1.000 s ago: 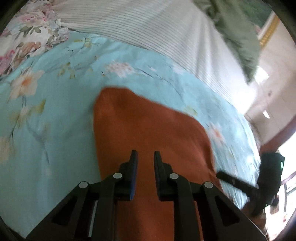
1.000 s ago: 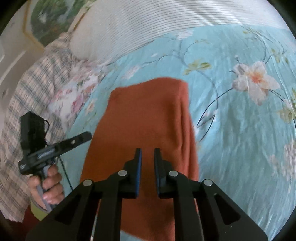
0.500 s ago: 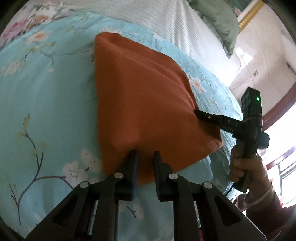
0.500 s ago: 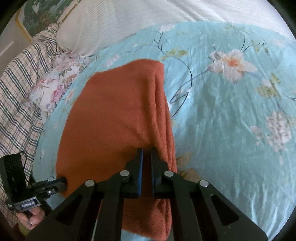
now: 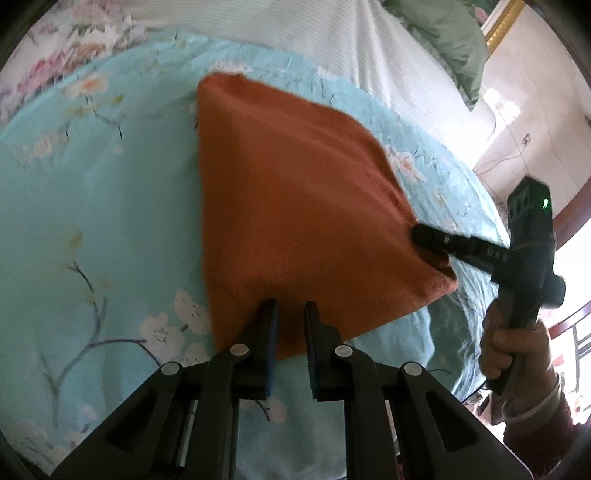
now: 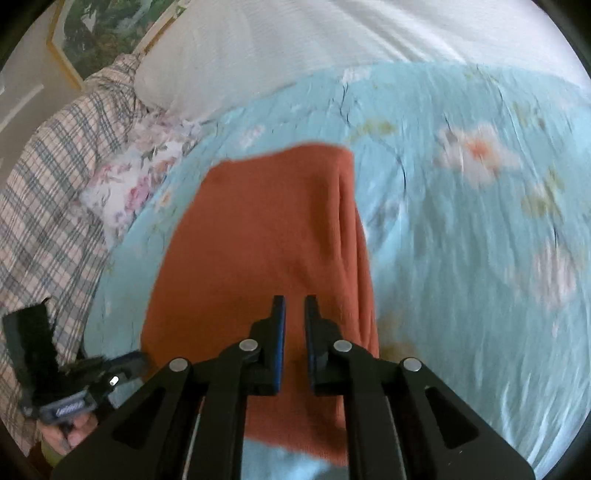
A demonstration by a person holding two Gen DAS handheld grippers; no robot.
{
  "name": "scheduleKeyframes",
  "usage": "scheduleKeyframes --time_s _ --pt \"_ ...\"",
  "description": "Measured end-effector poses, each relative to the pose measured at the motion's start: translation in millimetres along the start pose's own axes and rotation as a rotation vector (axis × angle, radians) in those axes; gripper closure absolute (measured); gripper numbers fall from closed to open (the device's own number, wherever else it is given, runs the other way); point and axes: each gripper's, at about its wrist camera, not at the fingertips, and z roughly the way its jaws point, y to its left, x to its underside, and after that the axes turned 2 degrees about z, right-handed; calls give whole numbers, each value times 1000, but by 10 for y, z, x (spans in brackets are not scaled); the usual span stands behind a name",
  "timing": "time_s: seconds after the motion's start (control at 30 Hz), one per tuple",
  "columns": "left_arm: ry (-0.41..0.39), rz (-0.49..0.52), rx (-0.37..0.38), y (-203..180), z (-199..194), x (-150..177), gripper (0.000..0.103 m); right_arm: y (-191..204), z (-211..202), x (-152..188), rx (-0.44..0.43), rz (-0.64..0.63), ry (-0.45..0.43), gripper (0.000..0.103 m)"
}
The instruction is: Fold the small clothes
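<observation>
A folded rust-orange knit garment (image 5: 295, 206) lies flat on the light blue floral bed cover (image 5: 92, 206). My left gripper (image 5: 290, 314) is open with a narrow gap over the garment's near edge, holding nothing. The right gripper (image 5: 424, 236) shows in the left wrist view at the garment's right corner. In the right wrist view the garment (image 6: 266, 236) lies ahead with a thick fold along its right side. My right gripper (image 6: 294, 310) hovers over its near part, slightly open and empty. The left gripper (image 6: 125, 363) shows at the garment's lower left corner.
A white striped sheet (image 5: 332, 37) and a green pillow (image 5: 443, 40) lie beyond the cover. A plaid cloth (image 6: 48, 206) and a pink floral pillow (image 6: 122, 192) lie to the left in the right wrist view. A framed picture (image 6: 110, 22) hangs behind.
Both grippers have drawn back from over the garment to its near edge. The right gripper closed on the fold half a second ago and has now opened a little.
</observation>
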Motion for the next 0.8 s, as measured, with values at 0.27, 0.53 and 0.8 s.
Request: scheduleKeyframes --time_s 0.27,0.53,0.8 --pt "-57 -22 -59 120 7 -337 87 -174 555 -476 85 35 15 94" --pt "-37 -39 -43 247 158 -354 90 -374 618 -448 96 71 -2 98" --pt "-52 -43 -99 175 -13 -294 82 -134 157 -328 34 64 -23 93"
